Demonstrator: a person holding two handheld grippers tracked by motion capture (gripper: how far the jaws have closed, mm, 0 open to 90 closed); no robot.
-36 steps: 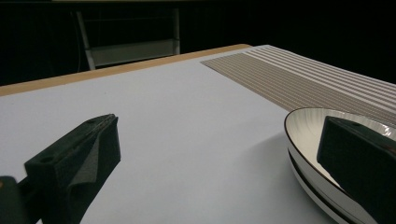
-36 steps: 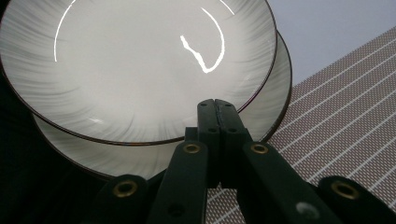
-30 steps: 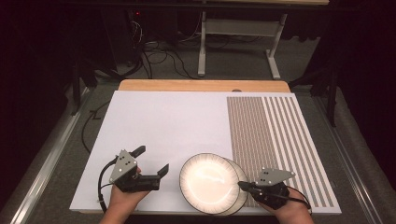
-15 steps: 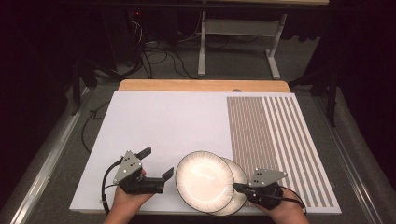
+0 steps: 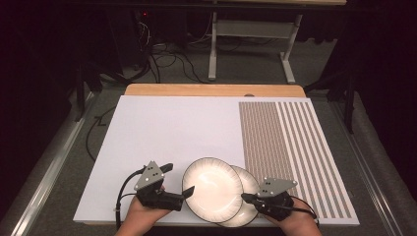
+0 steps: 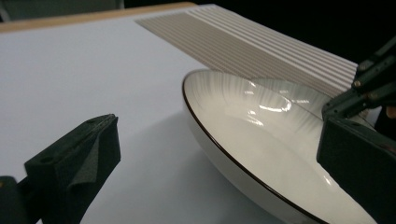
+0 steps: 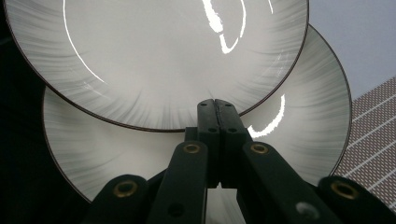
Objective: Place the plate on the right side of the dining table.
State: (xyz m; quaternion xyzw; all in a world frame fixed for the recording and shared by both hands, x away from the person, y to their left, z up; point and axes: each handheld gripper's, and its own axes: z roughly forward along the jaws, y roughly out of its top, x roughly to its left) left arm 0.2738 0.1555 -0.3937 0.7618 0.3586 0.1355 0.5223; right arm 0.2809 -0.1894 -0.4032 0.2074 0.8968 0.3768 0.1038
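Low in the high view, left gripper (image 5: 178, 181) gapes wide, one jaw touching the rim of the upper plate (image 5: 212, 188). Right gripper (image 5: 247, 197) has its jaws pressed together with no gap at the rim of the upper plate, over the lower plate (image 5: 248, 196); whether they pinch it, cannot tell. Right gripper view: both plates glossy, round, pale with grey radial streaks and dark edge lines, overlapping. Left gripper view: upper plate tilted, its far edge raised off the white tabletop (image 6: 93, 70); striped panel (image 6: 261, 42) at upper right.
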